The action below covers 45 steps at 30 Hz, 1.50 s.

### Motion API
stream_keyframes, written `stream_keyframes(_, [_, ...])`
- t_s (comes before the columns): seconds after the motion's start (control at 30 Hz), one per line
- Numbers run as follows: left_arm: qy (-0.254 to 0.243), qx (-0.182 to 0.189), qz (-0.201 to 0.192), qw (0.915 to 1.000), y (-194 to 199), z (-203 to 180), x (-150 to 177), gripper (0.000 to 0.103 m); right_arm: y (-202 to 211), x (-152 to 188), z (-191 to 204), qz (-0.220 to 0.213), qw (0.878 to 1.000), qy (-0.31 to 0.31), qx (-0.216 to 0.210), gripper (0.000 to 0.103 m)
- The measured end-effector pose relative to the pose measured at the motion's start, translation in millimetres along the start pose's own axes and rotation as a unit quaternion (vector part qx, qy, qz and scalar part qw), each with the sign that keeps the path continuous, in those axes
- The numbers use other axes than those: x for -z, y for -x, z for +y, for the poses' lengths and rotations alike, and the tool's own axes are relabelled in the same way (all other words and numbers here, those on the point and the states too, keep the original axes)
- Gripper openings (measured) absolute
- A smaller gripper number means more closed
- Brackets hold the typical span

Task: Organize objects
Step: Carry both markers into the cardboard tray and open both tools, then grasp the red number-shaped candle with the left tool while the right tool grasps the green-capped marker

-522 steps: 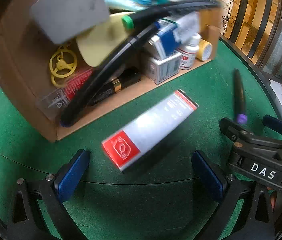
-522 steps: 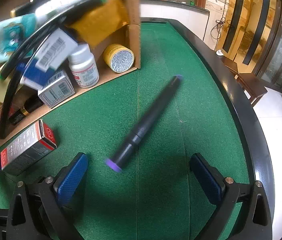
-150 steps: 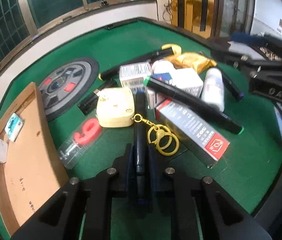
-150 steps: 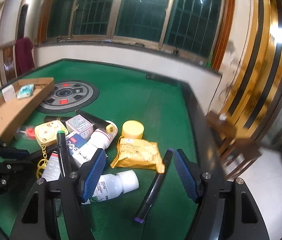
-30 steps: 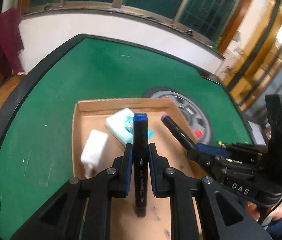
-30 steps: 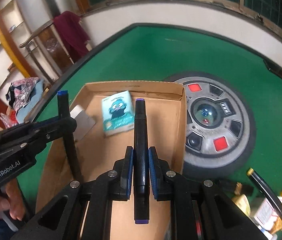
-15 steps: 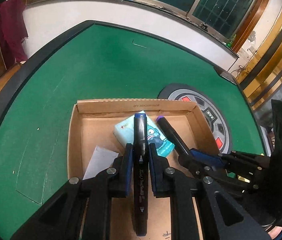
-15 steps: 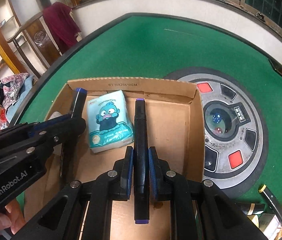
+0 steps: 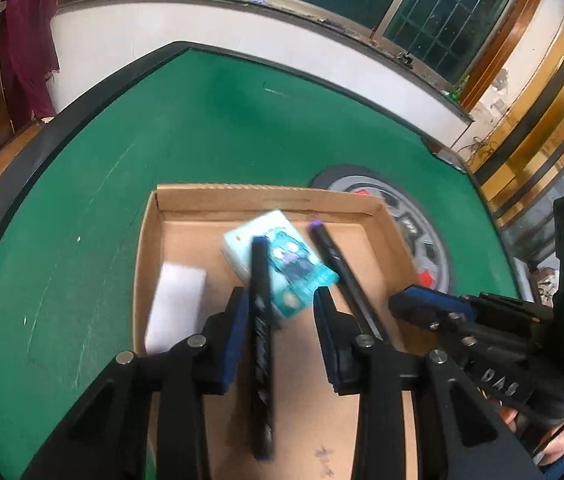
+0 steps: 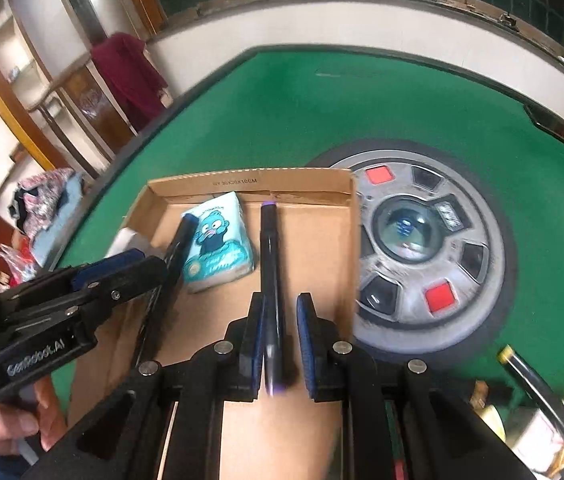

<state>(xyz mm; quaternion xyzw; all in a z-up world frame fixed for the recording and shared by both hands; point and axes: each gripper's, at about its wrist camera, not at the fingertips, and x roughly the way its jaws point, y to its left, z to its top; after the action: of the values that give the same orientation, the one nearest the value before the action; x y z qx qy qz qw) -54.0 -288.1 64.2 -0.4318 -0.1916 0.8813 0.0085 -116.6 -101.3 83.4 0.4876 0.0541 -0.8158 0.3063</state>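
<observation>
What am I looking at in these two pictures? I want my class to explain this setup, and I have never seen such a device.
A person holds a hand-operated tool in each hand; each carries a camera looking along its two fingers. One picture comes from the left gripper, the other from the right gripper. Both hover over a cardboard box on a green felt table. The box contains a tissue pack and a white block. Both grippers' fingers are parted: a blue-capped marker and a purple-capped marker look just released.
</observation>
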Motion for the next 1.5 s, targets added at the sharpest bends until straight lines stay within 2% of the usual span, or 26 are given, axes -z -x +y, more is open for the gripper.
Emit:
stream_keyframes(0.13, [-0.014, 0.028, -0.015, 0.9994, 20.2, -20.5, 19.0, 0.041, 41.0, 26.4, -22.1, -0.029, 0.999, -0.016, -0.034, 0.018])
stream_keyframes(0.23, [-0.037, 0.052, -0.022, 0.9977, 31.2, -44.2, 36.1, 0.043, 74.0, 52.6, -51.3, -0.045, 0.997, -0.034, -0.051, 0.018])
stream_keyframes(0.3, [-0.057, 0.071, -0.016, 0.9957, 32.8, -64.4, 47.9, 0.044, 92.0, 64.6, -65.2, -0.059, 0.996, -0.042, -0.054, 0.018])
stream_keyframes(0.4, [-0.098, 0.087, -0.002, 0.9913, 28.0, -97.4, 62.6, 0.044, 124.6, 88.7, -93.3, -0.095, 0.994, -0.048, -0.035, 0.018])
stream_keyframes(0.47, [-0.146, 0.093, 0.021, 0.9847, 17.9, -124.7, 73.4, 0.044, 140.3, 104.5, -109.4, -0.112, 0.992, -0.046, -0.022, 0.018])
stream_keyframes(0.6, [-0.231, 0.094, 0.072, 0.9657, -5.9, -170.6, 94.4, 0.047, 161.5, 129.3, -140.6, -0.135, 0.989, -0.050, -0.019, 0.020])
stream_keyframes(0.73, [-0.304, 0.048, 0.100, 0.9460, -28.3, -198.2, 103.4, 0.058, 162.6, 144.4, -159.5, -0.137, 0.988, -0.053, -0.045, 0.022])
stream_keyframes(0.83, [-0.322, 0.027, 0.124, 0.9383, -46.3, -206.3, 99.3, 0.059, 160.2, 148.3, -170.5, -0.137, 0.986, -0.064, -0.064, 0.025])
stream_keyframes(0.97, [-0.360, -0.014, 0.154, 0.9203, -72.9, -217.3, 102.0, 0.059, 160.3, 150.5, -183.1, -0.129, 0.983, -0.087, -0.093, 0.025])
stream_keyframes(1.03, [-0.370, -0.047, 0.142, 0.9168, -80.4, -220.1, 103.5, 0.058, 163.2, 152.7, -184.0, -0.131, 0.982, -0.087, -0.102, 0.025])
stream_keyframes(1.07, [-0.362, -0.039, 0.142, 0.9205, -79.7, -219.7, 102.9, 0.044, 163.7, 154.3, -183.6, -0.131, 0.982, -0.084, -0.105, 0.025])
stream_keyframes(1.13, [-0.333, -0.014, 0.154, 0.9301, -76.8, -219.1, 106.0, 0.027, 163.3, 156.7, -180.0, -0.124, 0.984, -0.071, -0.105, 0.025])
stream_keyframes(1.2, [-0.336, -0.033, 0.130, 0.9322, -66.0, -225.3, 123.5, 0.027, 161.8, 160.6, -176.5, -0.112, 0.988, -0.051, -0.089, 0.025])
stream_keyframes(1.3, [-0.308, -0.004, 0.119, 0.9438, -49.2, -231.6, 150.7, 0.027, 153.6, 168.8, -170.5, -0.072, 0.994, -0.016, -0.081, 0.025])
stream_keyframes(1.4, [-0.288, -0.003, 0.090, 0.9535, -35.5, -231.5, 170.3, 0.027, 144.9, 178.7, -165.3, -0.045, 0.996, 0.018, -0.069, 0.025])
stream_keyframes(1.5, [-0.276, -0.009, 0.067, 0.9587, -34.1, -230.6, 174.7, 0.027, 130.2, 182.2, -167.9, -0.020, 0.998, 0.019, -0.058, 0.020])
